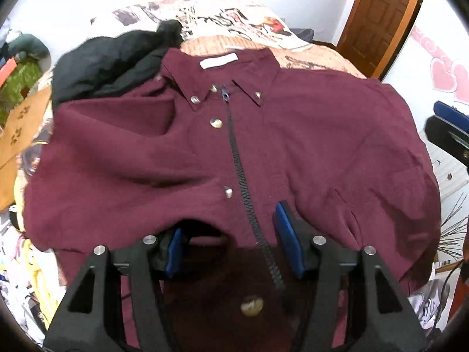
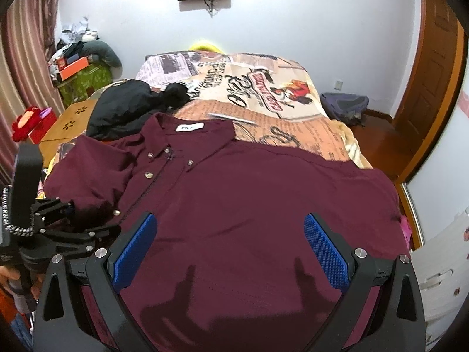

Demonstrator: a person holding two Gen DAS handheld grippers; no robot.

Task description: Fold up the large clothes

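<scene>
A maroon zip-front shirt (image 1: 307,146) with metal snaps lies front up on the bed, collar at the far end; it also shows in the right wrist view (image 2: 249,187). My left gripper (image 1: 231,231) is open low over the shirt's near hem, its blue pads either side of the zipper, the left pad at a raised fold of cloth. My right gripper (image 2: 230,246) is open above the shirt's right half, holding nothing. The left gripper also shows at the left of the right wrist view (image 2: 58,214).
A black garment (image 2: 132,108) lies bunched beyond the shirt's left shoulder. The bed has a printed cover (image 2: 263,88). A wooden stool (image 2: 67,126) and clutter stand at the left. A wooden door (image 2: 433,82) and a bag (image 2: 346,105) are at the right.
</scene>
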